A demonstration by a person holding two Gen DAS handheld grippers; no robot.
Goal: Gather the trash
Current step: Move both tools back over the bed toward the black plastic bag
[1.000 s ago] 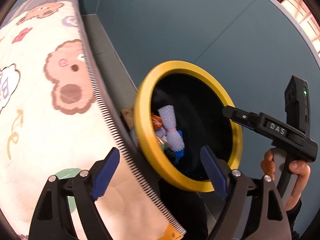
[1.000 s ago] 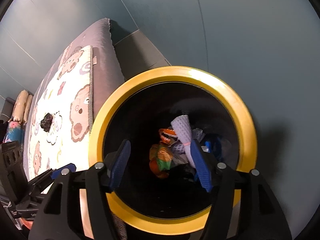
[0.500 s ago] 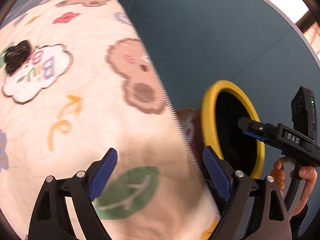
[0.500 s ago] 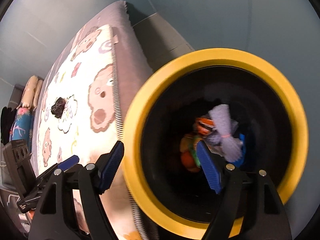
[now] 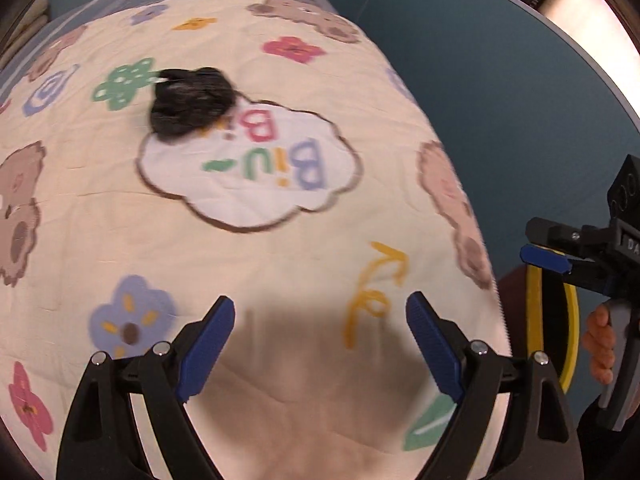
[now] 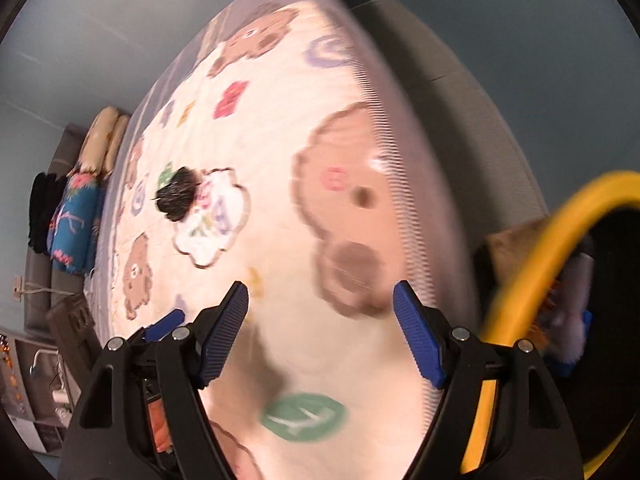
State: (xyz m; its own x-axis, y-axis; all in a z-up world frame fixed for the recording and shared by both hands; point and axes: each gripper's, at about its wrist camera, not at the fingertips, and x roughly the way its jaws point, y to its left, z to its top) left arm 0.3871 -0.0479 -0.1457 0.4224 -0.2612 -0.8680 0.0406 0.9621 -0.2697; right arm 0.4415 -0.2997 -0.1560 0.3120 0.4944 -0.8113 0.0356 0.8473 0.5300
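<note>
Black and crumpled, the next piece of trash point(image 5: 190, 106) lies on the bed point(image 5: 280, 264) at about eleven o'clock in my left view, overlapping the white cloud patch point(image 5: 256, 168); my right view shows the same clump point(image 6: 176, 198) at ten o'clock. A second ago both cameras looked into the yellow-rimmed bin point(image 6: 532, 264); now it sits off at three o'clock, earlier rubbish in it. So I read the last drop as done and a new pickup beginning. My left tool point(image 5: 320, 344) stands wide open, nothing between its pads. My right tool point(image 6: 320, 332) has just been opening and is empty too. The clump is still well ahead of both.
</note>
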